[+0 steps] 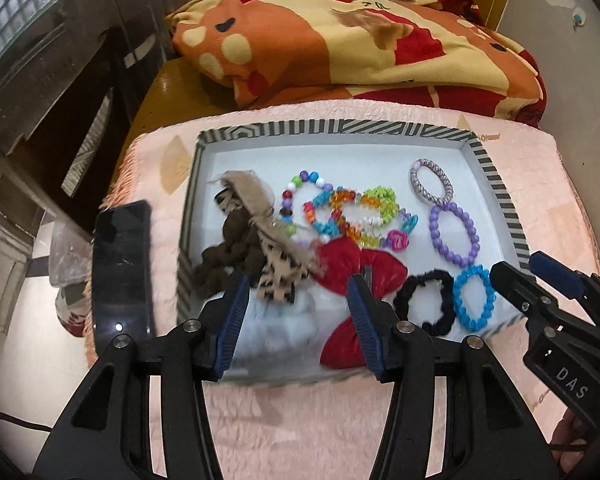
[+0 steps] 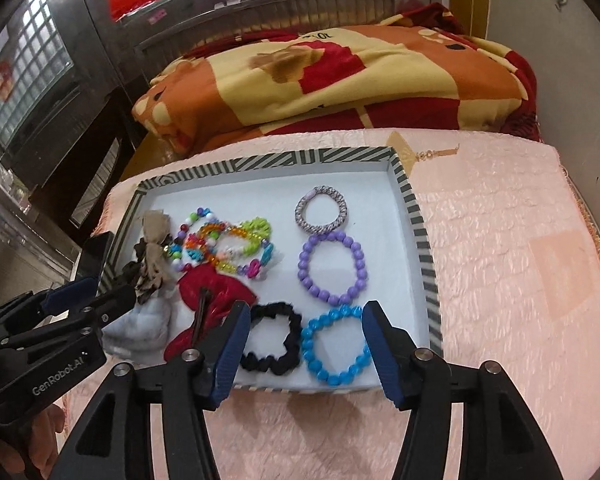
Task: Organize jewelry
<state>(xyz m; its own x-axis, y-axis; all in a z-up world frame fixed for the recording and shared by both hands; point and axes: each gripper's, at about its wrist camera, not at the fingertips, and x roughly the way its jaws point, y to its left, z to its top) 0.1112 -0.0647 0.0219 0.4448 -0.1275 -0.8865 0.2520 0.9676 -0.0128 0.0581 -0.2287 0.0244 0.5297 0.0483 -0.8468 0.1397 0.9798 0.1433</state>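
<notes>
Pink plush bedding [image 2: 500, 240] carries a shallow rectangular tray with a striped grey-and-white rim [image 2: 418, 232], and a glossy black phone [image 1: 122, 268] lies just beside the tray's left wall. Inside, at the left, a heap of brown and leopard-print fabric hair ties [image 1: 256, 240] sits against a tangle of multicoloured plastic bead bracelets [image 1: 348, 212]; nearer the front edge lie a white fluffy piece [image 2: 140, 328] and a red velvet bow clip [image 1: 360, 280]. The left gripper [image 1: 298, 320] hovers over this front-left part, its blue-padded fingers [image 1: 232, 320] spread apart with nothing between them. Further right, a black fabric scrunchie [image 2: 270, 338] touches a bright blue bead bracelet [image 2: 336, 346]. Behind them, a purple bead bracelet [image 2: 332, 268] and a silver-and-lilac woven hair band [image 2: 320, 210] form a column toward the far rim. The right gripper [image 2: 304, 344] hangs above the scrunchie and the blue bracelet, jaws wide and empty. An orange, yellow and red cartoon-print blanket [image 2: 340, 76] lies bunched beyond the tray.
</notes>
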